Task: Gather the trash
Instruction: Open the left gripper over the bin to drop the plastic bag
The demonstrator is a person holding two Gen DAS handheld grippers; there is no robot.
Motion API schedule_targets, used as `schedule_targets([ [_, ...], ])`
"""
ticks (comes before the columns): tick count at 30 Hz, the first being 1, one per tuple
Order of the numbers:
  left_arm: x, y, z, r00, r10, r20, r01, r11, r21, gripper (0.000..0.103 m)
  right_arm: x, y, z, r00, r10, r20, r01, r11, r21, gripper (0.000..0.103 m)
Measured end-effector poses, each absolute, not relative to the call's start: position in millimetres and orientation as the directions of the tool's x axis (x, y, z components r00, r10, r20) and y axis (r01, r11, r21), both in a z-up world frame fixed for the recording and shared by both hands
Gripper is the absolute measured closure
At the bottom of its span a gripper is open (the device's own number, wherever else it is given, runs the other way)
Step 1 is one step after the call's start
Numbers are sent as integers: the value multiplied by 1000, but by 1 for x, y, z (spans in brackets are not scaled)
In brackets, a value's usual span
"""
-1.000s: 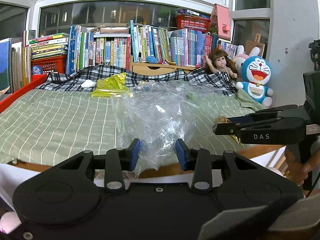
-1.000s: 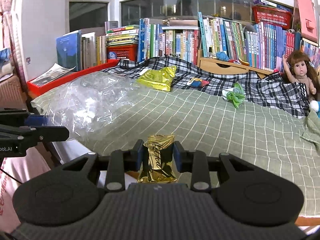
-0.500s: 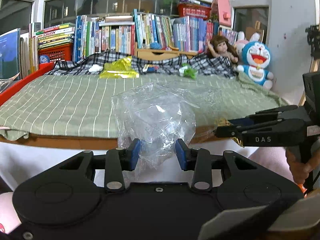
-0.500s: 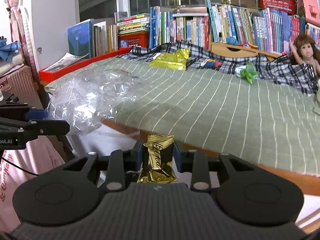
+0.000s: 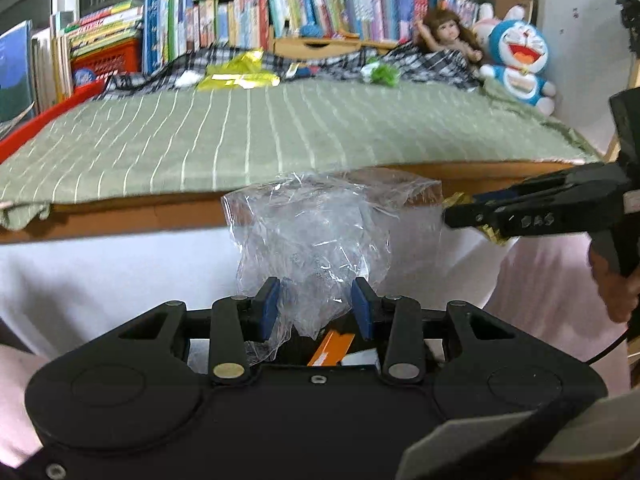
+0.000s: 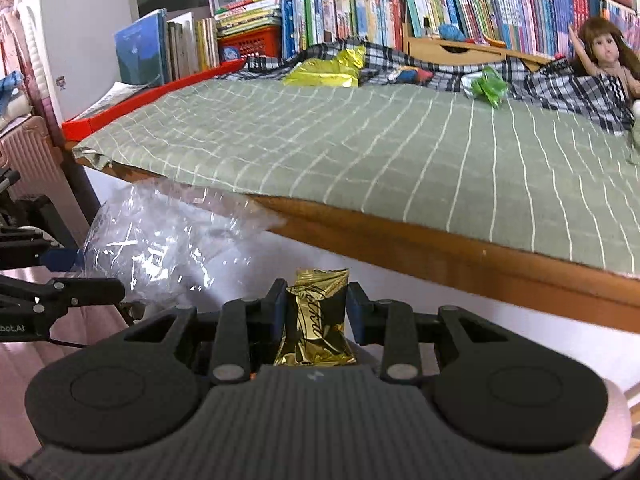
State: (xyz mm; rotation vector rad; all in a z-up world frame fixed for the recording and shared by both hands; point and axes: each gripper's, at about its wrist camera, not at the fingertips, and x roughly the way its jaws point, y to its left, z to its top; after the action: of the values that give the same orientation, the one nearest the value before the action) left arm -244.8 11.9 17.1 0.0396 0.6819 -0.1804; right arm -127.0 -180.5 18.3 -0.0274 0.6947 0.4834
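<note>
- A bed (image 5: 280,128) under a green checked sheet filled both views; its wooden edge (image 6: 460,256) was seen from below the mattress line.
- A row of books (image 6: 360,16) was lined up behind the bed, with a plaid blanket (image 6: 560,84) bunched in front of it.
- Only the left wrist view showed a blue cartoon plush (image 5: 520,64) against the wall, and a hand (image 5: 616,280) gripping the other tool's handle; the doll (image 5: 448,36) appeared in both views.
- Only the right wrist view showed a pink ribbed case (image 6: 28,160) beside the bed's red side rail (image 6: 152,96).
- A clear plastic bag (image 5: 316,236) was held crumpled between the blue pads of the left gripper (image 5: 316,308), its jaws closed on the film; the bag hung in front of the bed edge and blocked part of it.
- A yellow-green foil packet (image 6: 324,72) lay at the far side of the bed, on the blanket's edge.
- A gold wrapper (image 6: 316,316) stood upright in the right gripper (image 6: 316,308), pinched by both jaws, just beside the bag's open side.
- A crumpled green wrapper (image 6: 488,88) lay near the blanket, well apart from both tools.
- A small white scrap (image 5: 188,78) was seen only in the left wrist view.
</note>
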Motion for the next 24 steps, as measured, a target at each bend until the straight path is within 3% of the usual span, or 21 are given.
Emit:
schedule_targets([
  [11,-224,21,-14,703,-137,-698,140,989,-53,64,-111,-169,2,615,423,-666,-444,883,152,61],
  [24,-211,37,-18,695,-108,-710,79,994,-73,57,-104,-150,-13,547,454,-703,-480,858,181,61],
])
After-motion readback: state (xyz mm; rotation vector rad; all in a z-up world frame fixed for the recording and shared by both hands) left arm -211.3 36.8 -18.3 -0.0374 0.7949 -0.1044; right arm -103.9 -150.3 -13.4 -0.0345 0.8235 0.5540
